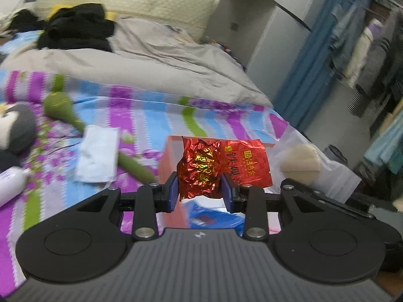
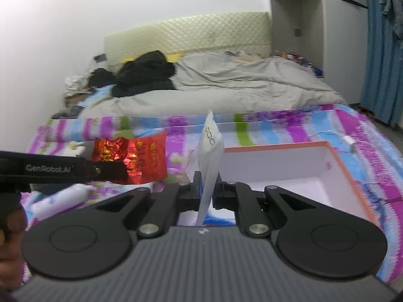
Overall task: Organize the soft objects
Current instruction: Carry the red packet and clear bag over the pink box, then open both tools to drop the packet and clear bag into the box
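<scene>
Bedroom; the working surface is a bed (image 2: 289,125) spread with a striped sheet in purple, blue and green, a grey duvet (image 2: 226,85) bunched toward the padded headboard (image 2: 186,32), and a heap of black clothing (image 2: 146,73) beside it.

Left gripper (image 1: 200,188): jaws part-open and clamped on a crumpled red foil packet (image 1: 201,168), held clear of the bed. The blue pads (image 1: 173,193) press on both sides of it. A flat red wrapper (image 1: 245,163) with gold print hangs joined to the packet; the characters are not legible.

Right gripper (image 2: 207,188): jaws all but closed, pinching a thin white pouch (image 2: 210,158) edge-on and upright. Small outlined marks near its top cannot be read.

Just beyond both grippers sits an open box (image 2: 335,161) with an orange rim and white interior, resting on the sheet.

Left wrist view only: the pouch seen flat, with a pale round pad (image 1: 299,163) inside; a white folded cloth (image 1: 97,156); a green stuffed toy (image 1: 60,108); a grey and white plush (image 1: 15,125) at the left edge; a white bottle (image 1: 10,183); hanging clothes (image 1: 365,50) at right.

Right wrist view only: the box interior, and the left gripper's arm (image 2: 50,170) lettered "GenRobot.AI", with the person's hand (image 2: 11,239) at the lower left edge.
</scene>
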A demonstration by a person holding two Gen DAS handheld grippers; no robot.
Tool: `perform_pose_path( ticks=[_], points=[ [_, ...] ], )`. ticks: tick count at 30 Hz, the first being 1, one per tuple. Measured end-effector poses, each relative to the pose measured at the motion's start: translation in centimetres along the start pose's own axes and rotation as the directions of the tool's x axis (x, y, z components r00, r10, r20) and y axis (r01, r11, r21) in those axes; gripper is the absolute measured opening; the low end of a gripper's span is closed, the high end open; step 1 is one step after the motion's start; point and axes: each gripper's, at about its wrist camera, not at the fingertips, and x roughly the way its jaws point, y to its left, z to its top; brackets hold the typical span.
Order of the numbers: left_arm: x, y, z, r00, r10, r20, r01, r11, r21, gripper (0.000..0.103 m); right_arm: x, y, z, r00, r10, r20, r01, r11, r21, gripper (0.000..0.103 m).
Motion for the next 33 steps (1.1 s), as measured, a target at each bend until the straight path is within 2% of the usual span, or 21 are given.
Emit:
perform_pose_path(
  ticks=[4, 7, 10, 12, 17, 21, 27, 29, 31, 32, 33],
  points=[
    [3.8, -2.6, 1.0, 0.998, -0.019, -0.065, 0.023, 0.998, 0.065, 0.040, 1.0, -2.7, 0.7, 0.998, -0.064, -0.027, 0.064, 0.998, -0.021, 0.010],
    [6.4, -4.3, 1.5, 0.995, -0.001, -0.099, 0.014, 0.991, 0.132, 0.040, 2.4, -5.8, 1.0, 0.993, -0.069, -0.101, 0.076, 0.995, 0.064, 0.010],
    [9.2, -4.8, 2.1, 0.989, 0.014, -0.145, 0.007, 0.990, 0.140, 0.040, 4.0, -8.5, 0.7, 0.982, -0.066, -0.176, 0.093, 0.985, 0.146, 0.011],
    [11.1, -5.1, 2.3, 0.983, 0.040, -0.182, -0.007, 0.983, 0.181, 0.040, 5.5, -9.9, 0.1, 0.965, -0.076, -0.249, 0.122, 0.977, 0.175, 0.011],
    [14.6, -5.0, 2.6, 0.953, 0.070, -0.293, -0.010, 0.980, 0.200, 0.040, 8.1, -12.6, -1.5, 0.923, -0.052, -0.381, 0.156, 0.957, 0.246, 0.011],
    [16.1, -5.5, 2.3, 0.936, 0.085, -0.340, 0.003, 0.969, 0.248, 0.040, 9.1, -13.6, -2.3, 0.900, -0.072, -0.429, 0.188, 0.954, 0.235, 0.012],
    [17.1, -5.9, 1.8, 0.924, 0.068, -0.376, 0.026, 0.971, 0.238, 0.041, 8.9, -14.3, -2.9, 0.893, -0.071, -0.445, 0.193, 0.953, 0.235, 0.013],
    [17.1, -6.1, 1.6, 0.922, 0.069, -0.381, 0.027, 0.970, 0.242, 0.042, 8.8, -14.4, -3.2, 0.890, -0.076, -0.450, 0.198, 0.953, 0.230, 0.013],
    [17.2, -6.1, 1.5, 0.915, 0.088, -0.394, 0.011, 0.970, 0.242, 0.060, 8.7, -14.5, -3.2, 0.892, -0.065, -0.448, 0.189, 0.953, 0.238, 0.014],
    [17.0, -6.1, 1.5, 0.916, 0.091, -0.390, 0.007, 0.970, 0.243, 0.064, 8.6, -14.5, -3.2, 0.894, -0.063, -0.445, 0.186, 0.953, 0.239, 0.016],
    [16.9, -6.1, 1.5, 0.920, 0.091, -0.381, 0.006, 0.969, 0.247, 0.066, 8.4, -14.5, -3.1, 0.895, -0.067, -0.440, 0.186, 0.954, 0.234, 0.027]
  ],
)
